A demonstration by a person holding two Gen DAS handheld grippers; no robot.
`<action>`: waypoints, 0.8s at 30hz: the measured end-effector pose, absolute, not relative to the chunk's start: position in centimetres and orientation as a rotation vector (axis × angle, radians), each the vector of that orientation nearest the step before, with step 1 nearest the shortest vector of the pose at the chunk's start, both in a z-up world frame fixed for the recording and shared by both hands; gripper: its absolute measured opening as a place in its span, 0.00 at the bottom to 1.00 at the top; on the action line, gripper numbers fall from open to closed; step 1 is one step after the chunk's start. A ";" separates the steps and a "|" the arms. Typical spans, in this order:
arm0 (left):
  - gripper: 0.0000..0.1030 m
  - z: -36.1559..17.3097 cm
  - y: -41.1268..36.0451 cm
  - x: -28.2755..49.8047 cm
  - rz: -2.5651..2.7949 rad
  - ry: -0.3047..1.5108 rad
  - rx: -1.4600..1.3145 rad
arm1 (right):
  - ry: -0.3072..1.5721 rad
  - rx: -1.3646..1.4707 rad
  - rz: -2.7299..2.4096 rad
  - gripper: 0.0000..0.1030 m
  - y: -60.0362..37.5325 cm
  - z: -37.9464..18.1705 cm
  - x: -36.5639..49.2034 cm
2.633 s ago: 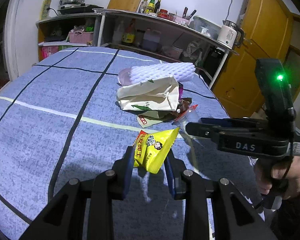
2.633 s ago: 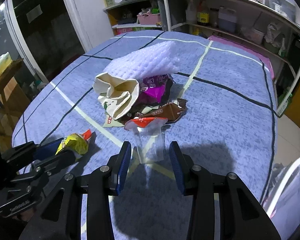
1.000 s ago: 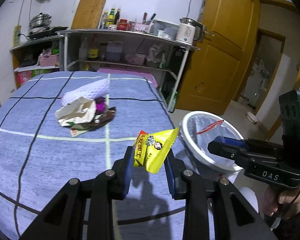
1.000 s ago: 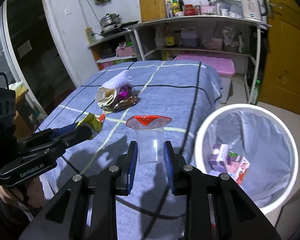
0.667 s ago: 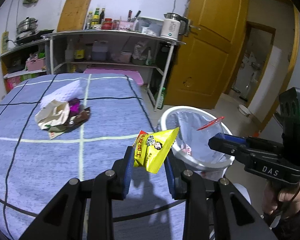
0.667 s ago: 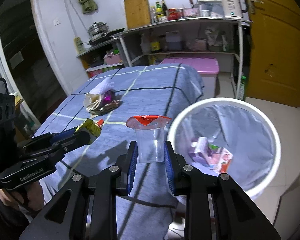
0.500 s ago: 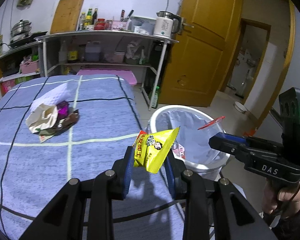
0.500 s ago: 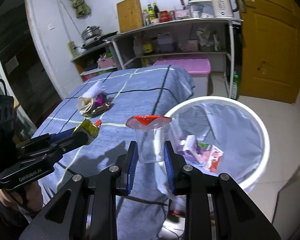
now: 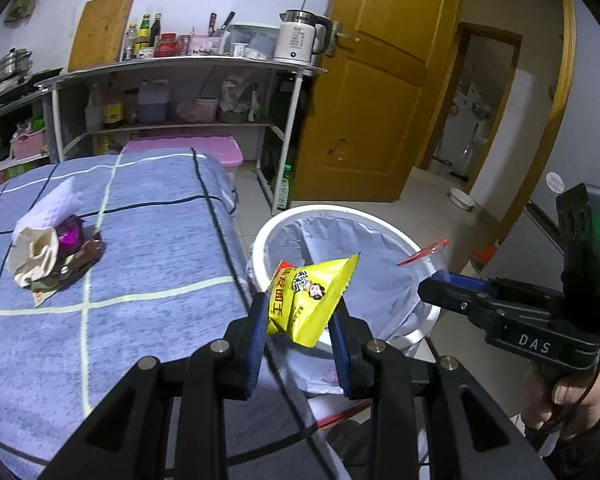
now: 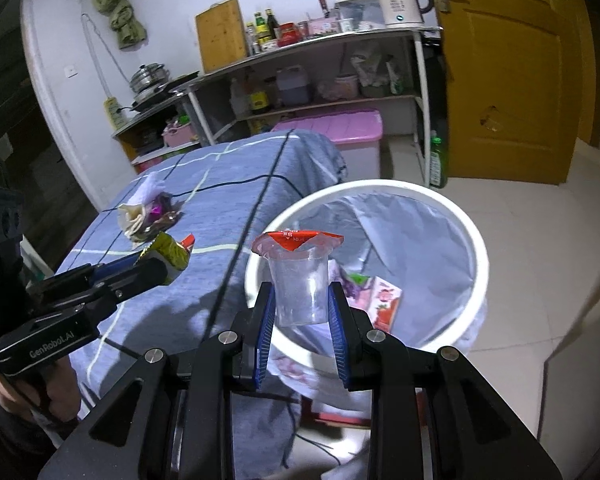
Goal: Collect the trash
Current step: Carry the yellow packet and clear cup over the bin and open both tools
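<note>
Left wrist view: the yellow snack bag (image 9: 310,298) is pinched tight between the blue pads of the left claw (image 9: 300,326). A moment ago the bed and the trash pile filled this view. Now the white bin (image 9: 342,216) with its grey liner is seen right behind the snack bag, close to the edge of the bed (image 9: 160,240). The right claw (image 9: 434,286) is seen at the right of this view, out over the bin, with a person's hand (image 9: 570,390) wrapped around its handle.

In the right wrist view, the clear cup (image 10: 300,286) with its red peeled lid is squeezed between the pads of the right claw (image 10: 300,326). The bin was off to the side a second ago; now its open mouth is spread out behind the cup. Small cartons (image 10: 374,300) are already lying at the bottom.

So both pieces of trash have been carried from the bed toward the bin. It looks like the dropping step comes next: the cup seems ready to be let go, but the snack bag may need to be carried a bit farther over the rim.

More trash is left in the pile (image 9: 52,254) on the bed, so the job is judged not finished.
</note>
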State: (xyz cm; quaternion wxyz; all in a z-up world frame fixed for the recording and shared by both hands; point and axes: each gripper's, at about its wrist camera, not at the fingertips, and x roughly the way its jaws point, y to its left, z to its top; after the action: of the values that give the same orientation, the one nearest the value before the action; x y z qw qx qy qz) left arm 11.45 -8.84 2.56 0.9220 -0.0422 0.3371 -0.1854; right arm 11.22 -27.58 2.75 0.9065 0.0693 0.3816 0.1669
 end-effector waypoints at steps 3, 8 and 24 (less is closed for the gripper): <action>0.30 2.4 -9.8 12.2 -0.397 0.700 -0.085 | 0.798 0.155 0.325 0.27 -28.4 2.4 11.5; 0.30 1.7 -11.0 13.1 -0.423 0.720 -0.082 | 0.816 0.164 0.302 0.27 -29.5 1.6 12.1; 0.31 -0.6 -14.5 16.0 -0.473 0.799 -0.045 | 0.892 0.196 0.263 0.27 -31.6 -1.1 14.1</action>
State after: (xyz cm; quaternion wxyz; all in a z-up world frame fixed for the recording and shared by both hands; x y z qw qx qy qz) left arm 16.04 -14.55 -0.63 0.8940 -0.0218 0.3851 -0.2281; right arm 14.08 -31.64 -1.10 0.8893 0.0945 0.4292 0.1267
